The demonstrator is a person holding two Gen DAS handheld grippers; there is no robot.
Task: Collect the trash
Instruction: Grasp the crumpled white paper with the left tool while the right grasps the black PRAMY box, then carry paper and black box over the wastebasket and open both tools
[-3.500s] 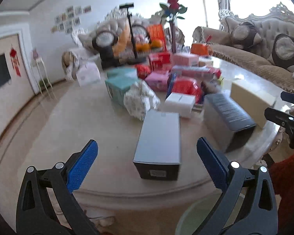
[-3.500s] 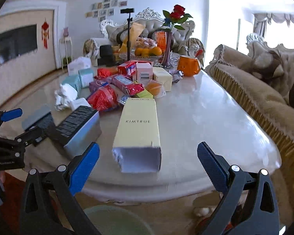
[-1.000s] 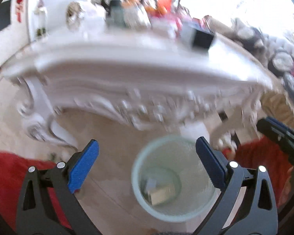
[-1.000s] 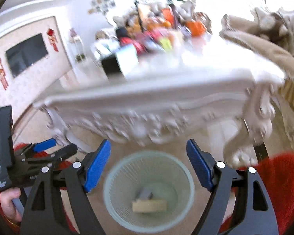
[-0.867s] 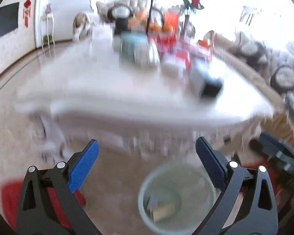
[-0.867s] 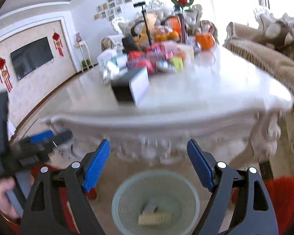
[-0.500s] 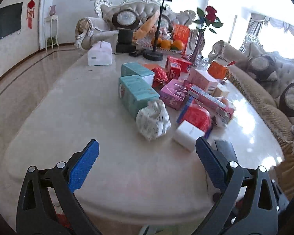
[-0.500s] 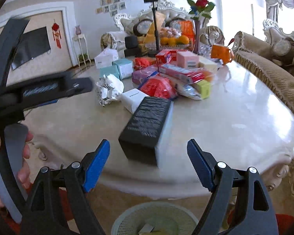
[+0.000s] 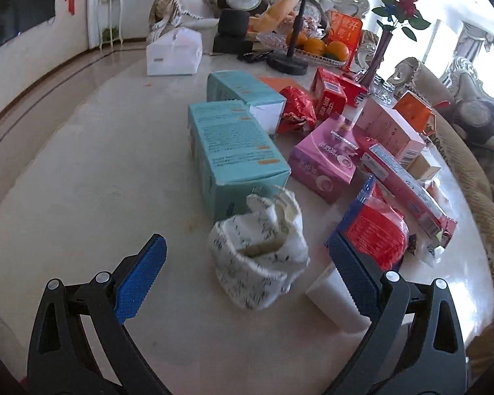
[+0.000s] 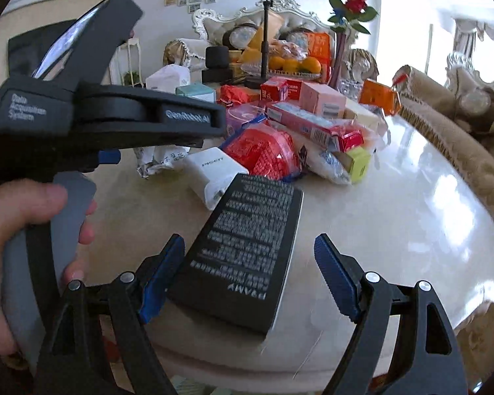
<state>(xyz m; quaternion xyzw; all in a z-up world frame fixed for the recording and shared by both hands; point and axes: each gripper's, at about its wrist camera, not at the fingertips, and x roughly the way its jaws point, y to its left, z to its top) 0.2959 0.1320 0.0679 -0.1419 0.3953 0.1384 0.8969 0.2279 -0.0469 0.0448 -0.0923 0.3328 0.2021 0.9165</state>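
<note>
Right gripper (image 10: 248, 271), jaws apart, straddles the near end of the black box (image 10: 243, 247) at the table's near edge, positioned for a grasp. Left gripper (image 9: 247, 268), also spread and empty, frames the crumpled white wrapper (image 9: 258, 250) near the teal box (image 9: 233, 158).

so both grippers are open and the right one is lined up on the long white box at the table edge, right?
Almost: the right gripper is open, like the left gripper, but the long box it lines up on is black, not white, as the right wrist view shows.
</note>
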